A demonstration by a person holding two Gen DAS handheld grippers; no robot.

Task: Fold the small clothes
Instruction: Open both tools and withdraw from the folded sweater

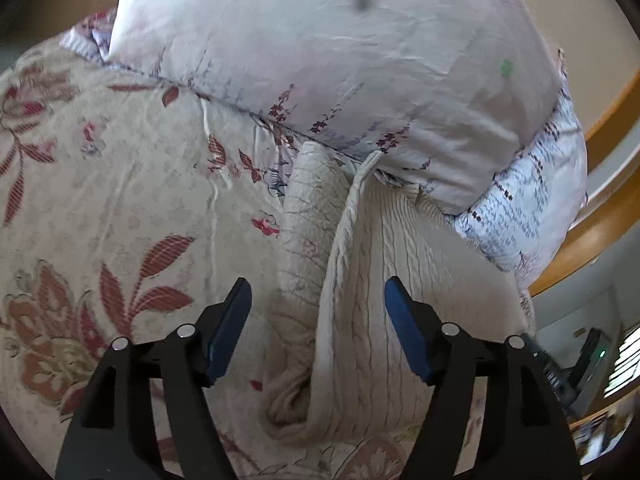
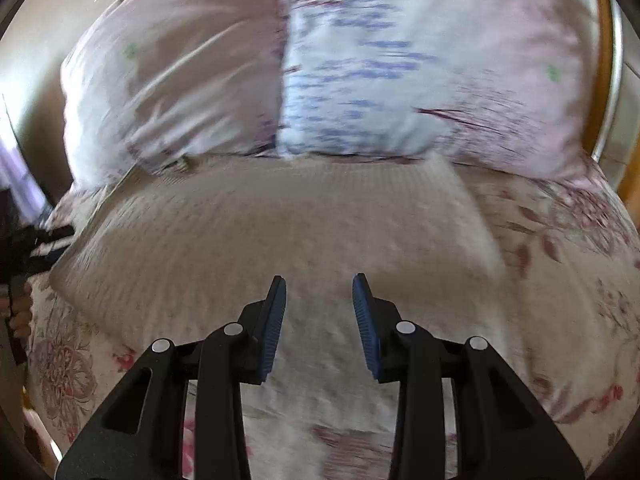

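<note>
- On the bed, at the far left of the left wrist view, lay the floral bedspread [image 1: 80, 200], cream with red leaves; it served as the flat working surface for the folding.
- Further right in that view, the cream knitted garment [image 1: 380, 272] lay on the bedspread with one edge turned back on itself in a raised ridge, so it seemed part-folded or bunched, not flat.
- The left gripper [image 1: 318, 304] hovered just above that ridge, its jaws wide apart and holding nothing, probably lined up to take the turned edge.
- Behind the garment, the pale floral pillows [image 1: 320, 60] stood at the head of the bed, touching or overlapping the garment's far edge; a wooden bed frame [image 1: 600, 224] curved past on the right.
- In the right wrist view, which was blurred, the left gripper showed as a dark shape at the left border, with the person's hand [image 2: 20, 312] below it.
- To the right, the garment spread broad between pillows and camera.
- The right gripper [image 2: 319, 304] hung over its near edge, jaws apart and empty, likely placed to grasp the hem.
</note>
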